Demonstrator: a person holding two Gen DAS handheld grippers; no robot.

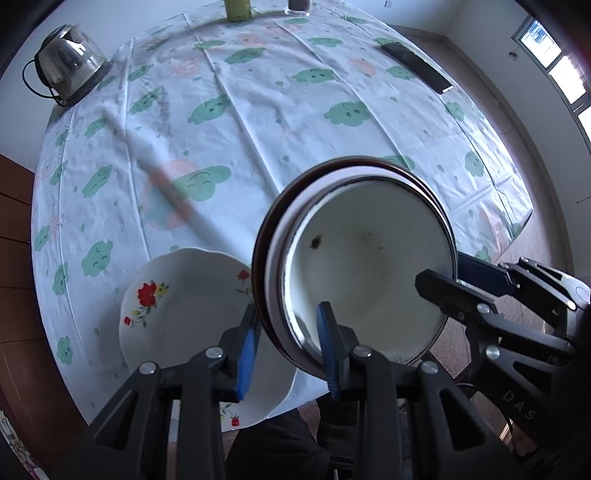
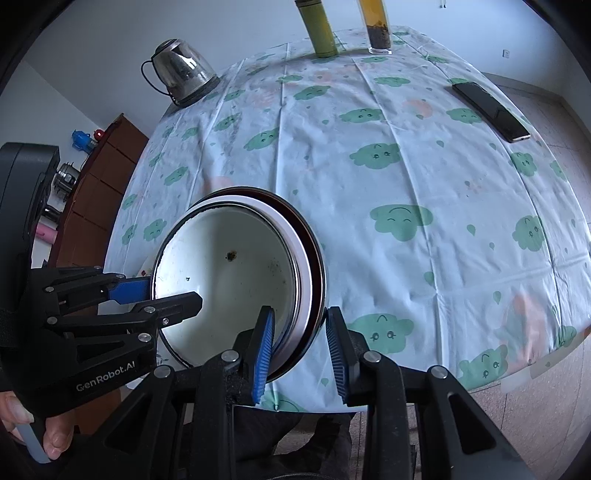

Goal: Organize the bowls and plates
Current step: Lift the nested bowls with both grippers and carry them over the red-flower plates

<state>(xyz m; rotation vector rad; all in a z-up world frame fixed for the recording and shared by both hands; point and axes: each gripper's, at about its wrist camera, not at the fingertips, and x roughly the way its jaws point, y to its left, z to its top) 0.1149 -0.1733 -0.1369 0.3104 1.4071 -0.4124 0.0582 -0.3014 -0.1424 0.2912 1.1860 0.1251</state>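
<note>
A nested stack [image 1: 369,258] of 3 dishes is clamped at opposite rims by the left gripper [image 1: 290,347] and right gripper [image 2: 301,350], just beside the floral plate [image 1: 184,321], and should be lowered level.

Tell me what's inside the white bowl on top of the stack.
The white bowl holds no food, only a small brown speck and faint smudges. The gripper fingers hide parts of its rim; the dishes nested beneath show only their edges.

I saw open counter [image 2: 369,192] mid-span; kettle [image 2: 183,72], phone [image 2: 491,110], two bottles [image 2: 319,29] lined the far edges.
</note>
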